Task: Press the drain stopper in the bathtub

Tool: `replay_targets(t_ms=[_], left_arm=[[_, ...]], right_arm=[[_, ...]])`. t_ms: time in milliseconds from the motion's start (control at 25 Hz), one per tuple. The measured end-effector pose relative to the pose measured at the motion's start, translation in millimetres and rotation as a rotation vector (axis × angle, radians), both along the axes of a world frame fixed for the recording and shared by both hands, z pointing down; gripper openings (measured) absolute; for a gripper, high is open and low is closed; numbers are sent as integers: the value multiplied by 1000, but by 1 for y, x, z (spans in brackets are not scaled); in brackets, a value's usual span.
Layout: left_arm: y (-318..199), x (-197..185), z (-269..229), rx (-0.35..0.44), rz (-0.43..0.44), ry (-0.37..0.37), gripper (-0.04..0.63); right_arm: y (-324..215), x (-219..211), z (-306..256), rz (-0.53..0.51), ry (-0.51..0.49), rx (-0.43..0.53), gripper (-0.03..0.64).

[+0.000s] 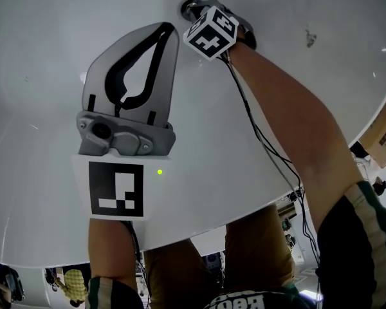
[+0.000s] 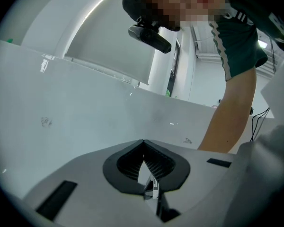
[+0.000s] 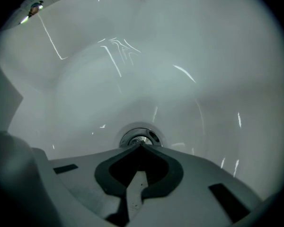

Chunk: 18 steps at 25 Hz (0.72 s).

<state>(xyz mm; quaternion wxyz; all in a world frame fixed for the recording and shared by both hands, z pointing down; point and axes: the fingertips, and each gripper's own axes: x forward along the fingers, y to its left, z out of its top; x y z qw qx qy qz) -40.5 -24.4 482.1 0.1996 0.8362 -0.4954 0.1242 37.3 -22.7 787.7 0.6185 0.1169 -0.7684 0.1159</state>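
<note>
The chrome drain stopper sits in the floor of the white bathtub. My right gripper is shut, points steeply down, and its closed tips are right over the stopper's near edge, hiding part of it. In the head view the right gripper reaches to the drain stopper at the top of the picture, its marker cube covering most of it. My left gripper hangs shut over the tub with nothing between its tips. In its own view the left gripper faces the tub's far wall.
The bathtub rim curves across the bottom of the head view, with the person's legs outside it. A black cable runs along the right forearm. A cardboard box stands at the right edge.
</note>
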Motion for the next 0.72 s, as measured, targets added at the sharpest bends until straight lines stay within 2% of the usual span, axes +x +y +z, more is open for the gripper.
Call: replay_targets(t_ms=[160, 360, 720], left_arm=[[2, 9, 3, 4, 29, -18, 5], [3, 9, 7, -11, 13, 8, 5], [4, 10, 10, -26, -6, 16, 5]], right_arm=[[-2, 3, 0, 50, -25, 30, 11], [-1, 7, 2, 77, -19, 61, 11], [2, 12, 1, 100, -30, 52, 11]])
